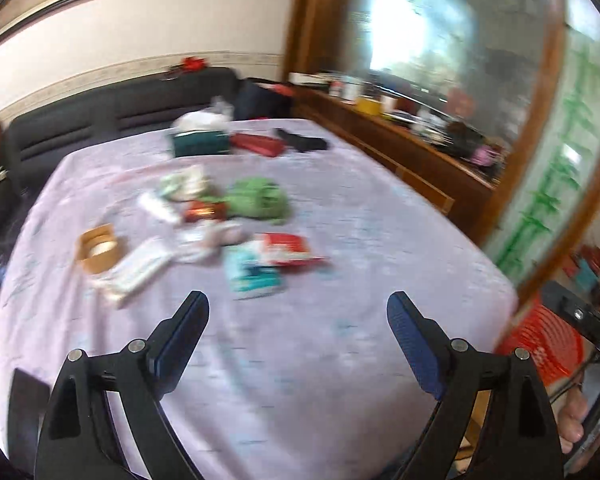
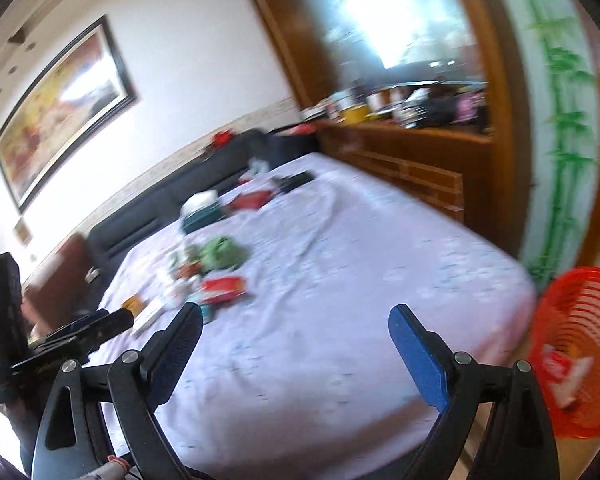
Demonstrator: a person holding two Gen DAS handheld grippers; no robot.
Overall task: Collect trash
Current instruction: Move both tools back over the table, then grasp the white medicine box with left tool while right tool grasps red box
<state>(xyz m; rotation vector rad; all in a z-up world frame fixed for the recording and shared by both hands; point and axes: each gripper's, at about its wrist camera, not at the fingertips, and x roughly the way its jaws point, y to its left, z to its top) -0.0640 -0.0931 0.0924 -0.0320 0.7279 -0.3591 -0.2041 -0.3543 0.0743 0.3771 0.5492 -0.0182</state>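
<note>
Purple cloth covers the big table, and the trash pile of wrappers and packets sits in the middle left of both views, with the orange basket at the lower right, off the table edge. Both the left gripper and the right gripper have their jaws wide apart and hold nothing, so the next pick looks due: reach to the pile and close on 1 piece. Nothing blocks the way, though a green tissue box and a dark thing lie at the far end.
</note>
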